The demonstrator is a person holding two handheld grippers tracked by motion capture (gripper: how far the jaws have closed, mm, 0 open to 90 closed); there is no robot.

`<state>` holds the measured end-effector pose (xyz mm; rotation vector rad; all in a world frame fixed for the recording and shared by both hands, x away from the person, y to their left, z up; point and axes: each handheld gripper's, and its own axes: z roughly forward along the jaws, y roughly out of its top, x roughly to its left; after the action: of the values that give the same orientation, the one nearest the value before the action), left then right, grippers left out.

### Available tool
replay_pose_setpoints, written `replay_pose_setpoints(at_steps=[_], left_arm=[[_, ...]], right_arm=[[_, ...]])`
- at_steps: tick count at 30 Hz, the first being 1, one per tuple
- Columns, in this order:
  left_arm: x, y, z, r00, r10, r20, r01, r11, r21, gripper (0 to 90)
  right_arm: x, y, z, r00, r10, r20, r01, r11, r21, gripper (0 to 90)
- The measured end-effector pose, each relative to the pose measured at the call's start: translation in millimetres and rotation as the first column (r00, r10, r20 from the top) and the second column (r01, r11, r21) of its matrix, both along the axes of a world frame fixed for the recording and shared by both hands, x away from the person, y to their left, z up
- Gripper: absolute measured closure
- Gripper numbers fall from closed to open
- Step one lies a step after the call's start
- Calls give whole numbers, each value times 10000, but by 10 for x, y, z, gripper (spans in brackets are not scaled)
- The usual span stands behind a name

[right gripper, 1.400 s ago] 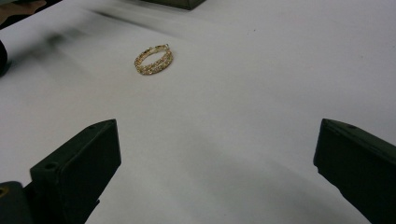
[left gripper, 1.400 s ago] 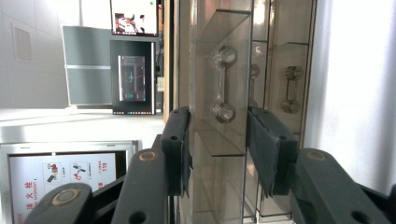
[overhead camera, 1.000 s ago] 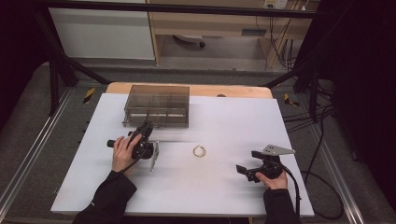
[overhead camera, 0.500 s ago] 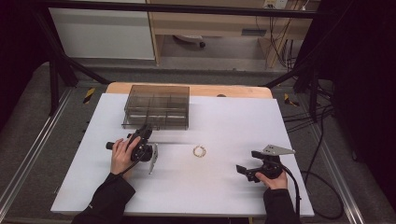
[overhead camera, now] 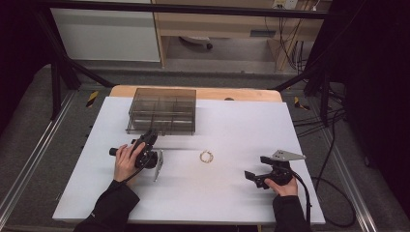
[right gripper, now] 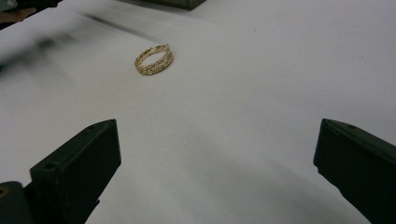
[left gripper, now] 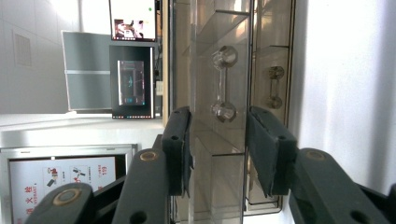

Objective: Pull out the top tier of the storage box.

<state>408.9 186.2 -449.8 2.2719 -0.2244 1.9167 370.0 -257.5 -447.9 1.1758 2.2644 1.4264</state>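
Two grippers are at work, and the left one has changed most in the last second: it has slid from the middle of the table toward 12 o'clock and now sits right at the front of the clear drawer box [overhead camera: 162, 111]. In the left gripper view the left gripper [left gripper: 219, 149] is rolled on its side, jaws apart, straddling the clear handle [left gripper: 223, 84] of one drawer without yet touching it. A second handle [left gripper: 274, 87] shows on the neighbouring drawer. My reading is that the approach is finished and the next thing needed is a squeeze on that handle, then a pull to open the drawer.

Over at 4 o'clock the right gripper [overhead camera: 255, 178] has not shifted; its jaws stand wide apart, resting low over the table [overhead camera: 241, 130]. The gold bracelet [overhead camera: 207, 156] lies untouched on the white surface near the centre, at about 10 o'clock from that gripper, presumably waiting for the drawer to open.
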Motion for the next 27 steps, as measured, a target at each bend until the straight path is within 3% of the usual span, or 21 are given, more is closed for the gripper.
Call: replay_pose_setpoints(at_steps=[10,16,22,27], left_arm=[[-4,2,16,9999,30,-119,-31,10000,-7,599],[-6,-5,49,9990,30,-437,-40,9997,-222,557],[-25,-19,89,9951,31,-991,-109,9969,-781,463],[-71,-10,167,9897,45,-1430,-249,9896,-1415,401]], right_arm=[[0,-1,1,10000,-8,2,8,10000,-4,13],[0,-2,0,10000,-14,-13,14,10000,-6,13],[0,-1,-1,10000,-12,-16,12,10000,-11,12],[1,0,-2,10000,-23,-35,23,10000,-8,13]])
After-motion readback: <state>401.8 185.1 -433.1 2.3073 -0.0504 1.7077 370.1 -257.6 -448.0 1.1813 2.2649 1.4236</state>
